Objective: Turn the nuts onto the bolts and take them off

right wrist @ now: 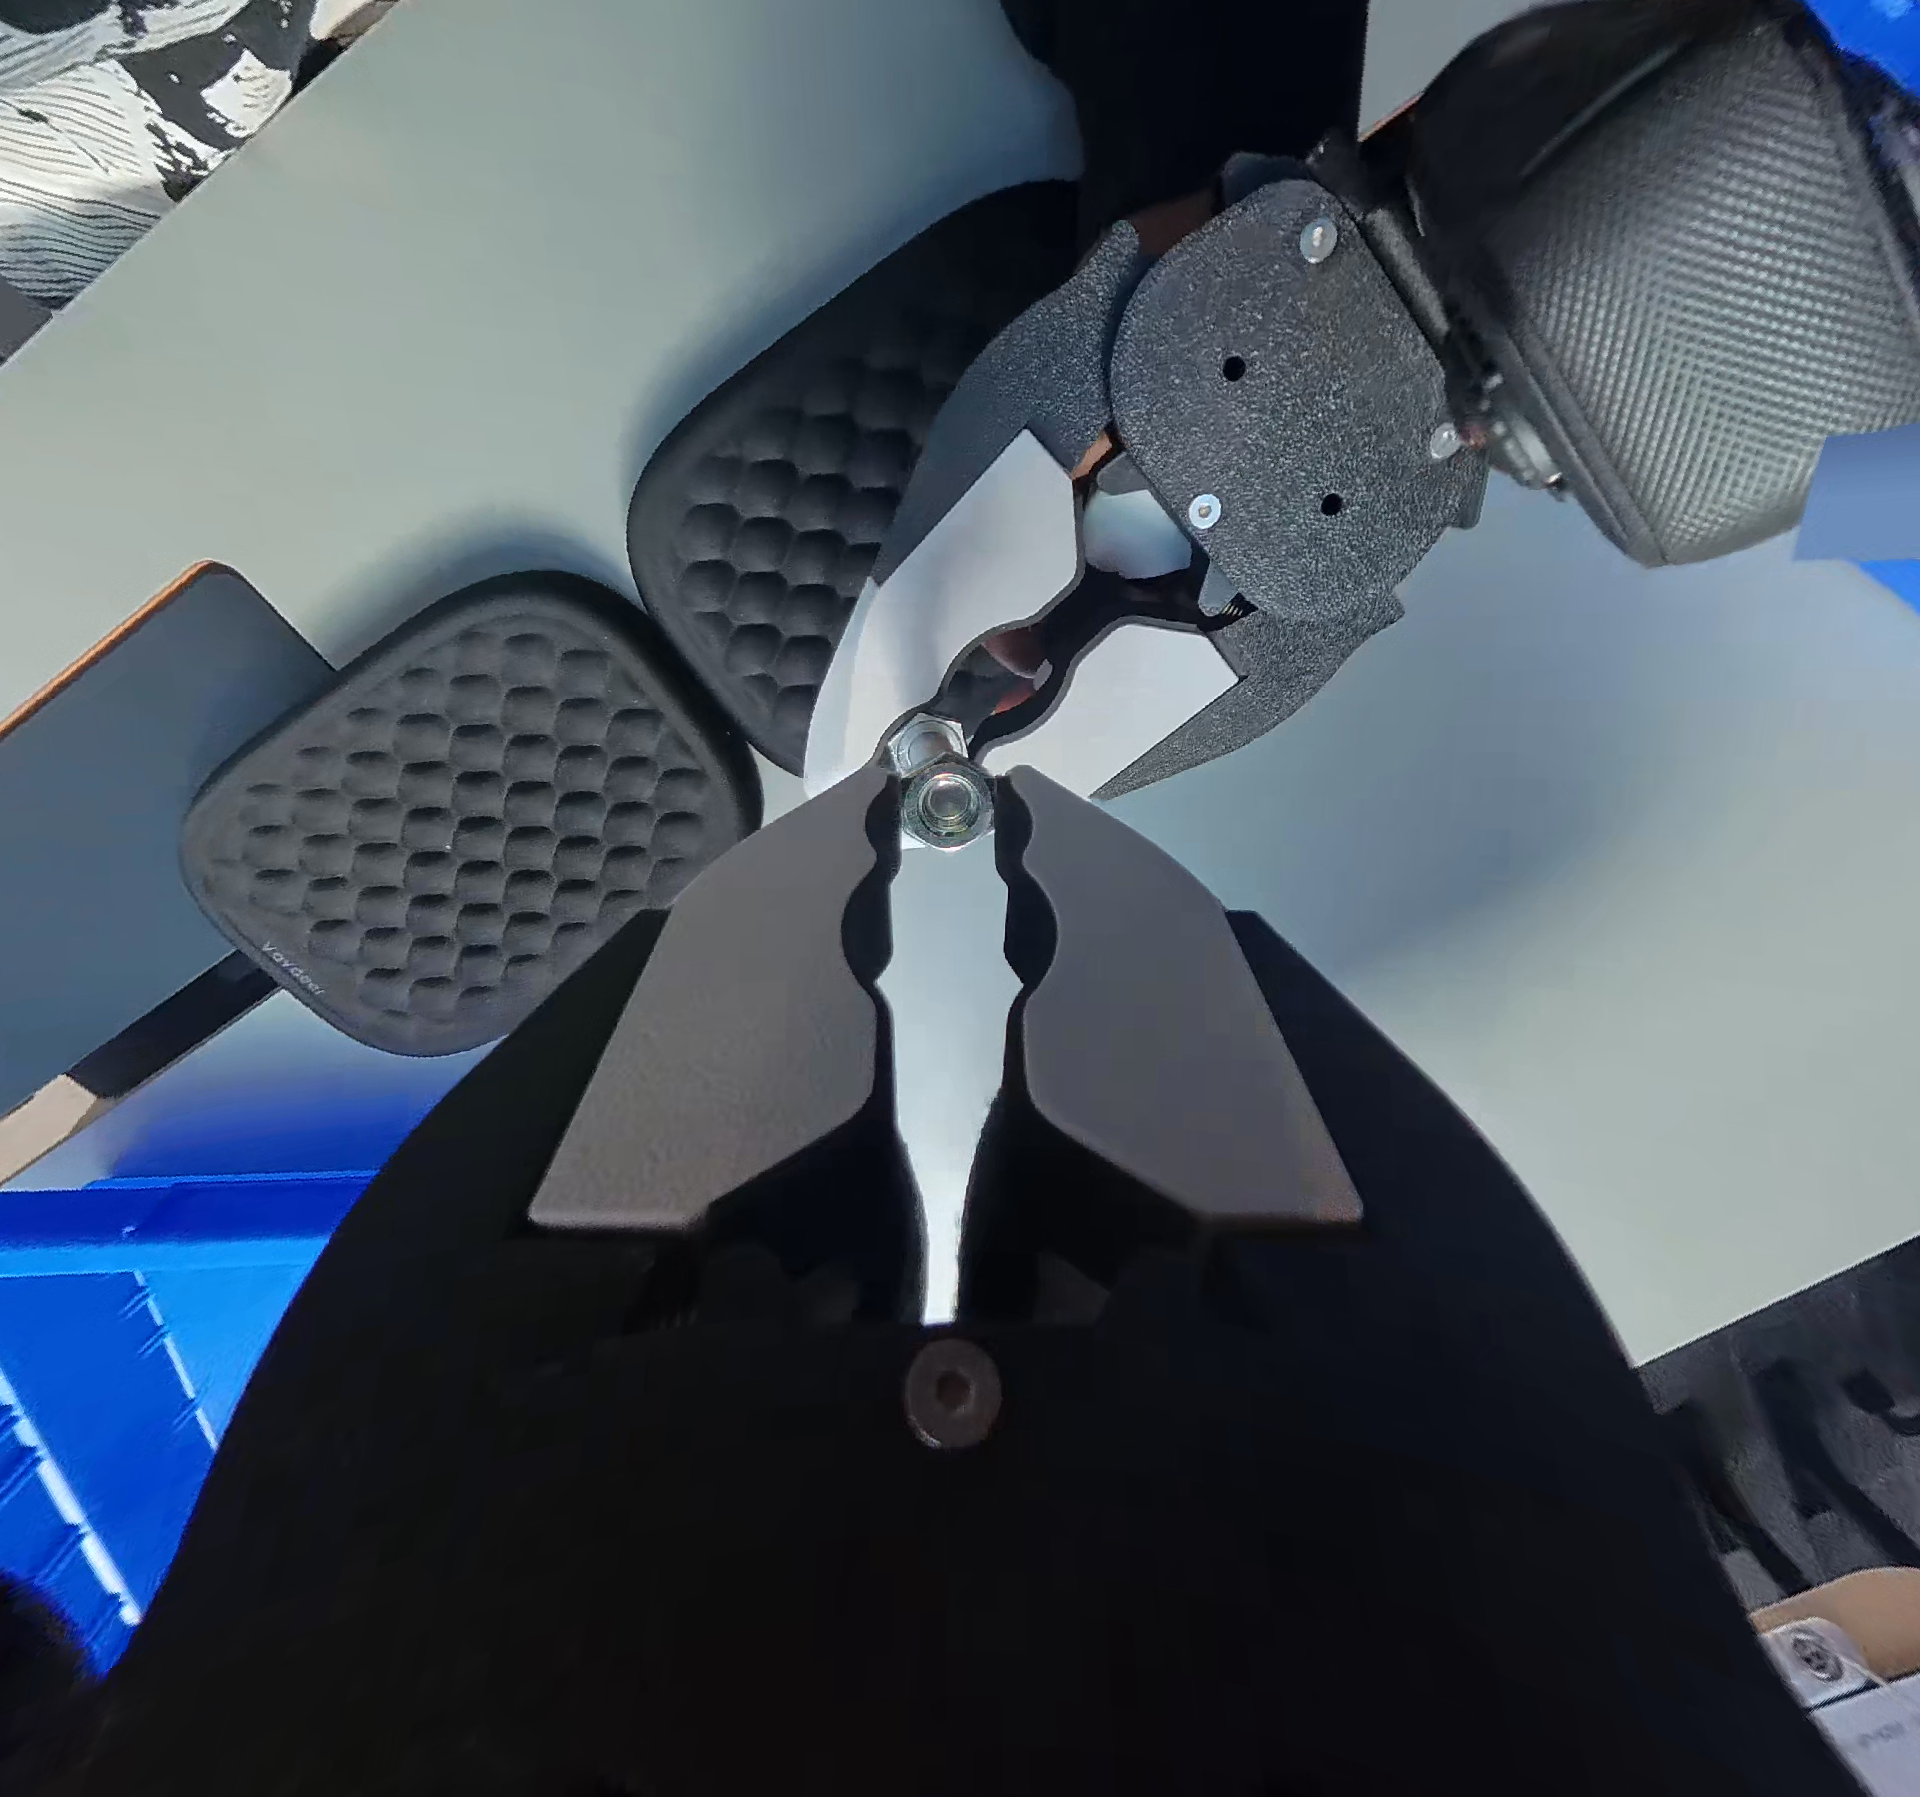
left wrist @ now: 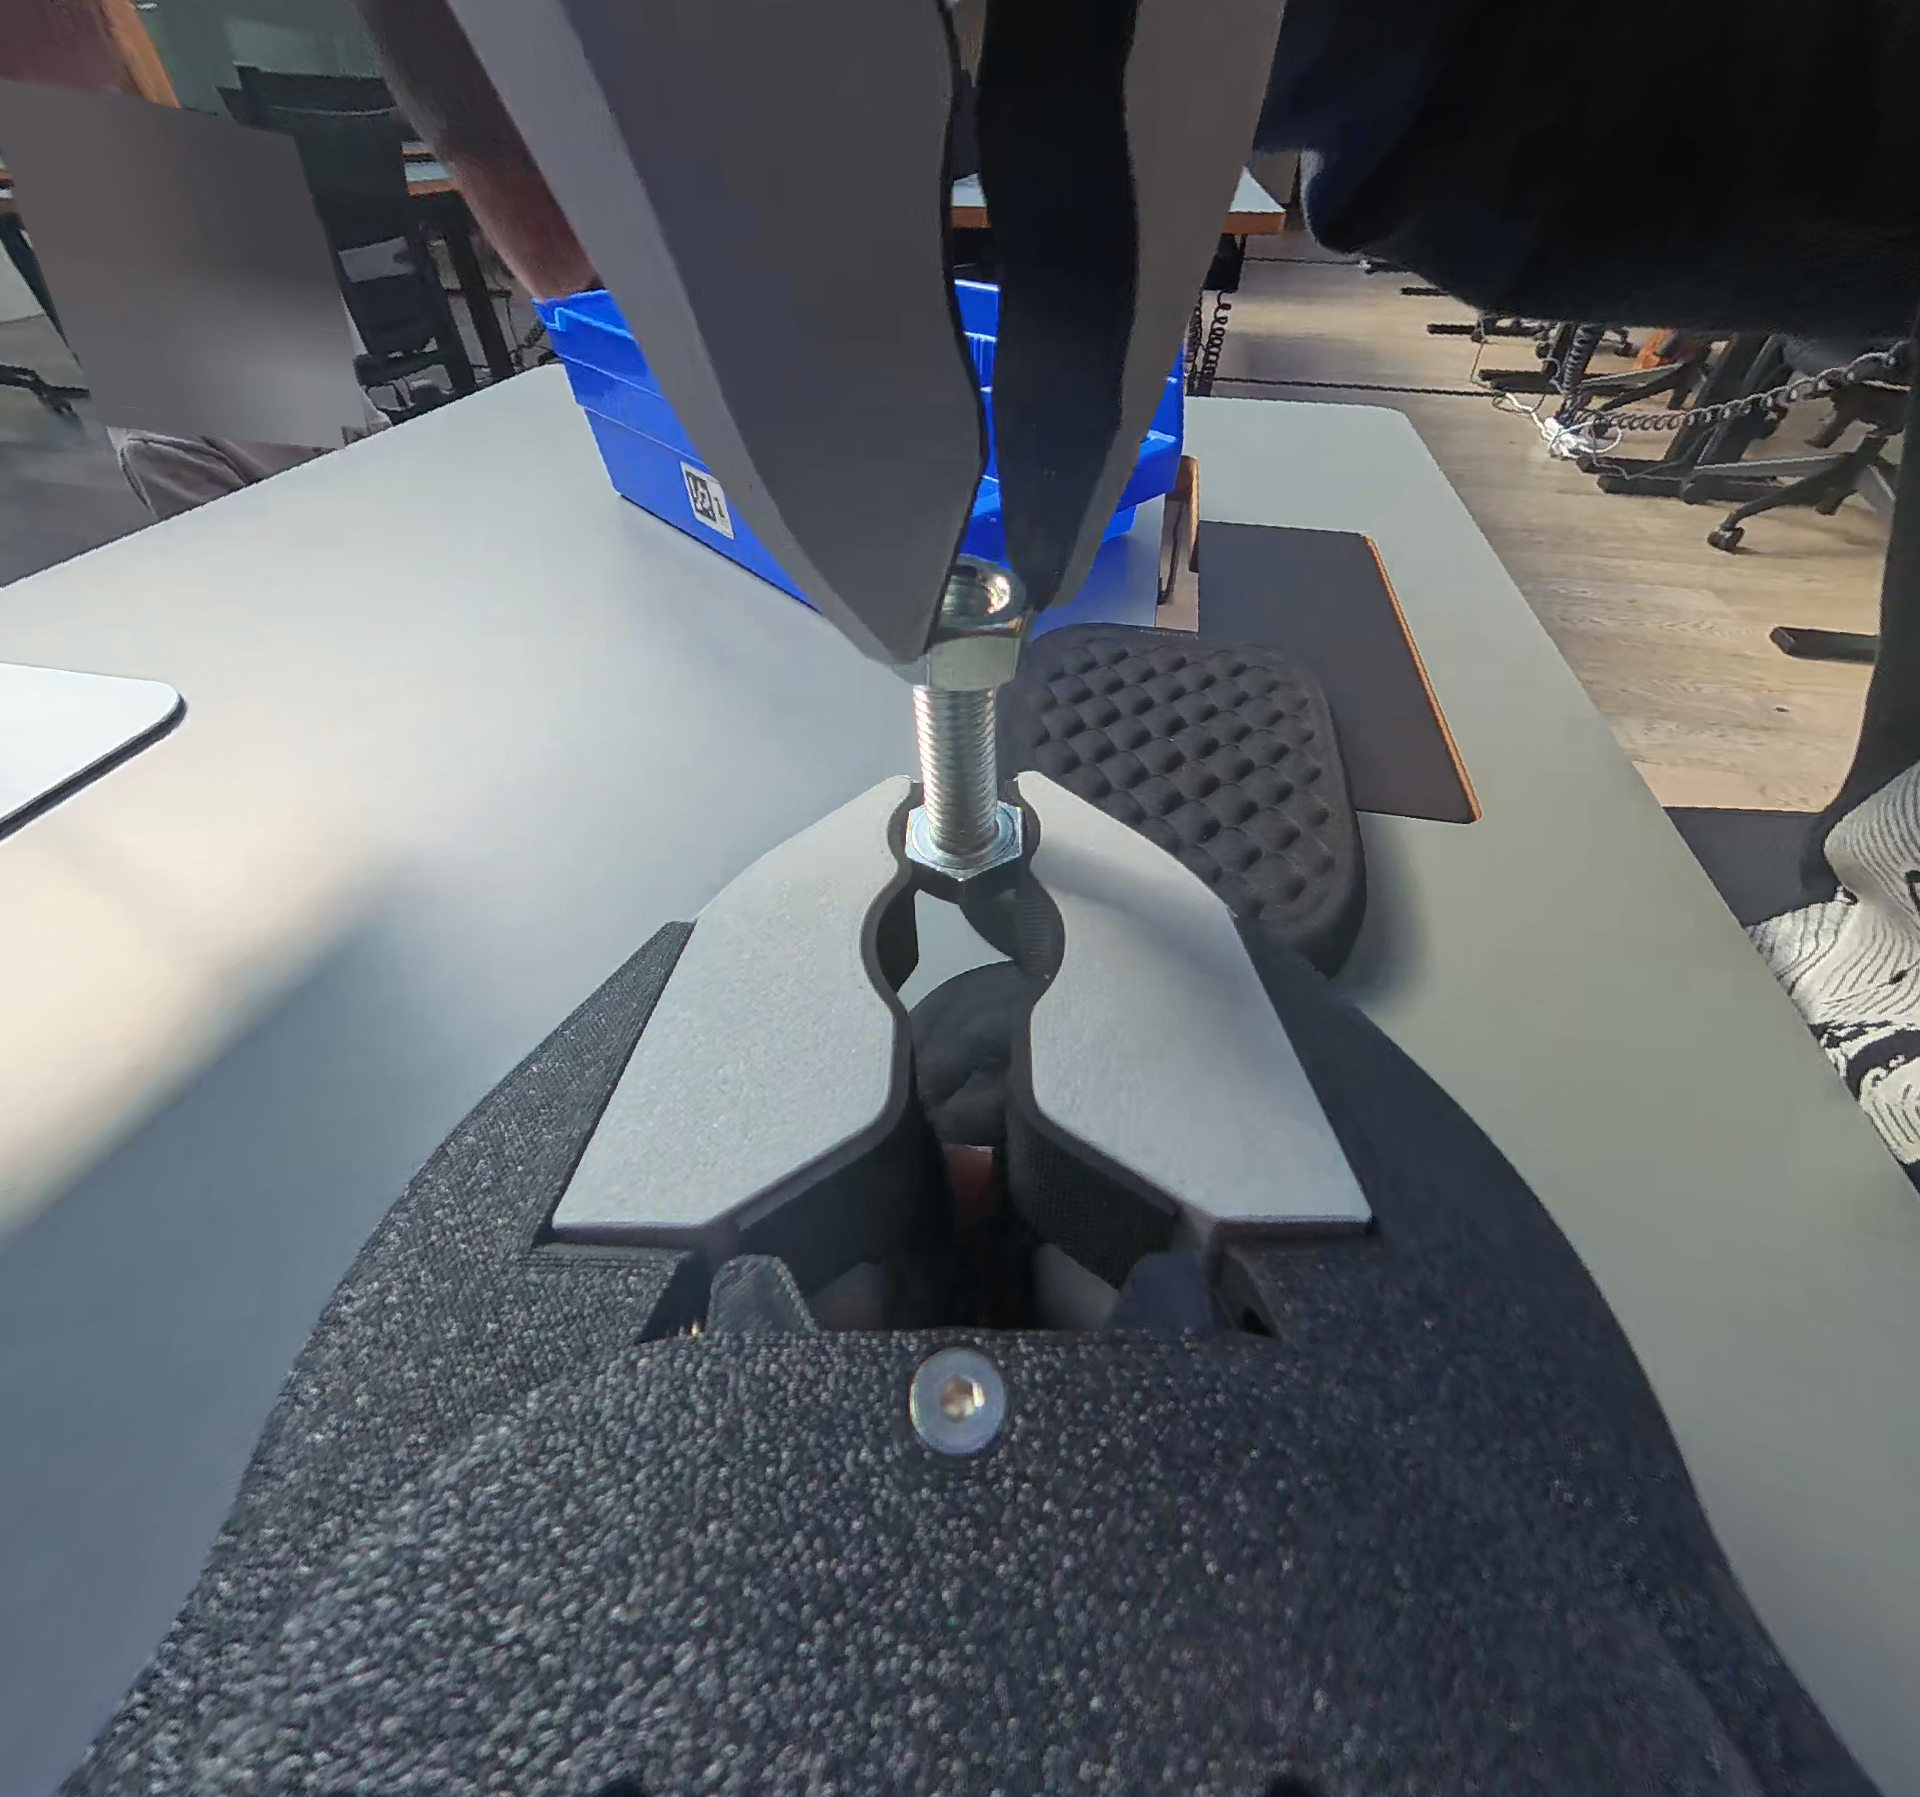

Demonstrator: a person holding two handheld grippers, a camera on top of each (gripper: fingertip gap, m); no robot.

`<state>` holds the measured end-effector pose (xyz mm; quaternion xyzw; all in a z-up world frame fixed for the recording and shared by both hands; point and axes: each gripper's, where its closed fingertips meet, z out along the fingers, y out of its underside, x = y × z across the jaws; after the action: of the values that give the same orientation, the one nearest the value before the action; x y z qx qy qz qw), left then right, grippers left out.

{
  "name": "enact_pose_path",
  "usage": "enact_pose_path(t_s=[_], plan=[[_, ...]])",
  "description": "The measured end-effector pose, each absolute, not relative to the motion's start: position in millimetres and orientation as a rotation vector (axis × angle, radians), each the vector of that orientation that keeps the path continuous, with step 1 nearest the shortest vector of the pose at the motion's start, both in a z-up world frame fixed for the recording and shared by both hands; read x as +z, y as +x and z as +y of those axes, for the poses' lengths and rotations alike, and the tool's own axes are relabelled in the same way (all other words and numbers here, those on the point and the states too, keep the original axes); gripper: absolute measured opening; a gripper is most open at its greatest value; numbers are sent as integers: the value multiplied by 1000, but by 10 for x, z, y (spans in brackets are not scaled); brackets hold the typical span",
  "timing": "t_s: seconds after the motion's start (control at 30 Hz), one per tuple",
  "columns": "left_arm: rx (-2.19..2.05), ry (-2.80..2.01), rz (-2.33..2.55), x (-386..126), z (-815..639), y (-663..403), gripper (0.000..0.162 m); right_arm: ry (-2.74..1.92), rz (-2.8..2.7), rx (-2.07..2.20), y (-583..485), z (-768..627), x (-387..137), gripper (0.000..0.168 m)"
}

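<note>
Above the grey bench (left wrist: 436,708), the left hand-held gripper (left wrist: 961,838) clamps the head of an upright threaded bolt (left wrist: 954,771). The right hand-held gripper (right wrist: 945,802) grips the nut (left wrist: 977,630) at the bolt's top end.

Bare table (left wrist: 416,708) left, black textured pads (left wrist: 1195,771) (two) crowding right, blue bin (left wrist: 665,459) behind

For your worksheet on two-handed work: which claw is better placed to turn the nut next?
Right. The right claw grips the silver hex nut at the threaded steel bolt's top; the left claw clamps the bolt's head end, steadying it.
</note>
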<state>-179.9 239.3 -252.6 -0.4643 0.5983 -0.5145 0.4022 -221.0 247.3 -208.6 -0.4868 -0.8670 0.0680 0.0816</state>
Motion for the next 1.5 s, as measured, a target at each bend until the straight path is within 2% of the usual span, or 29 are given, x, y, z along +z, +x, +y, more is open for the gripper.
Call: enact_pose_path(t_s=[0.17,0.43,1.07,1.1,1.13,1.17,1.3,1.5], plan=[[-1365,-1157,1521,-2505,2361,-1828,13,-1382,-2594,241,-2242,2470,-2079,16],[-1260,-1189,1531,-2568,2390,-1785,13,-1670,-2439,330,-2185,2473,-2121,16],[-1213,-1263,1435,-2548,2533,-1767,13,-2117,-1488,336,-2170,2628,-2085,16],[-1214,-1260,1436,-2547,2530,-1767,13,-2105,-1486,335,-2170,2625,-2081,20],[-1215,-1255,1441,-2546,2522,-1767,13,-2091,-1497,334,-2169,2624,-2071,33],[-1214,-1253,1446,-2548,2515,-1766,13,-2081,-1518,334,-2162,2624,-2052,37],[-1217,-1244,1462,-2554,2495,-1766,13,-1876,-1805,373,-2236,2558,-1946,31],[-1219,-1233,1493,-2572,2461,-1766,13,-1646,-2336,267,-2189,2555,-2060,33]])
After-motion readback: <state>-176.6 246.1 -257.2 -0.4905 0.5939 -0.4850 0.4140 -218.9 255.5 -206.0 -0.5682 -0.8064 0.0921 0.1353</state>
